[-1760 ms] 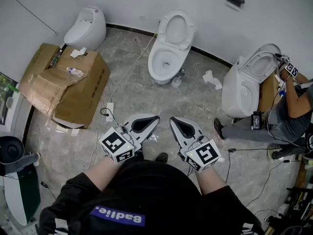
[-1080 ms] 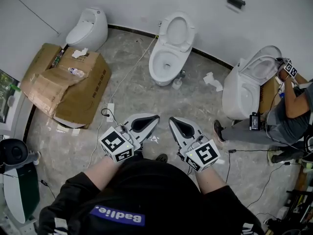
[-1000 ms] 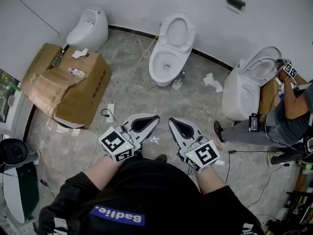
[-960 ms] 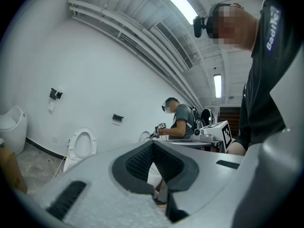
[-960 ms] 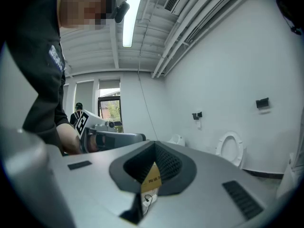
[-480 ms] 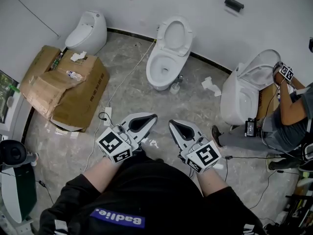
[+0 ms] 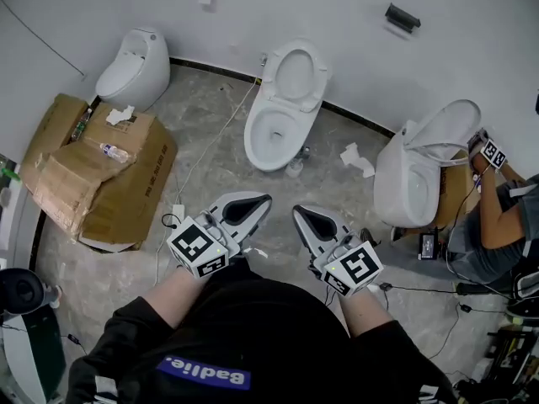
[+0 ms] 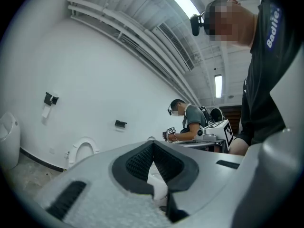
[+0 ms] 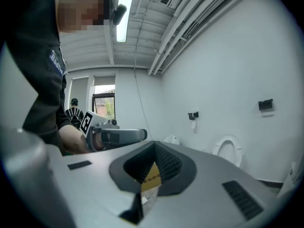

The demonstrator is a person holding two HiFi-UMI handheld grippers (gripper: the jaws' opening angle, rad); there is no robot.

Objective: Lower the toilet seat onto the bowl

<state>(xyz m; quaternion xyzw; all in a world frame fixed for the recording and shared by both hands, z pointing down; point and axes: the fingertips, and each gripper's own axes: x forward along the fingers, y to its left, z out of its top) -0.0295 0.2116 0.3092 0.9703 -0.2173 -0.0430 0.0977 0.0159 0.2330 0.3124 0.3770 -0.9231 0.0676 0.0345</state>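
Grey marbled floor (image 7: 227,175) meets a white wall (image 7: 337,7), and against it stands the middle toilet, its toilet seat (image 7: 321,74) raised upright above the open bowl (image 7: 253,141). Both lie well ahead of the left gripper (image 7: 263,200) and right gripper (image 7: 300,212), which are held side by side near the person's body, each with jaws pressed together on nothing. From both gripper views only the seat's upper ring shows over the gripper bodies; the bowl is hidden. A second person (image 7: 505,217) at the right is cut off by the frame edge.
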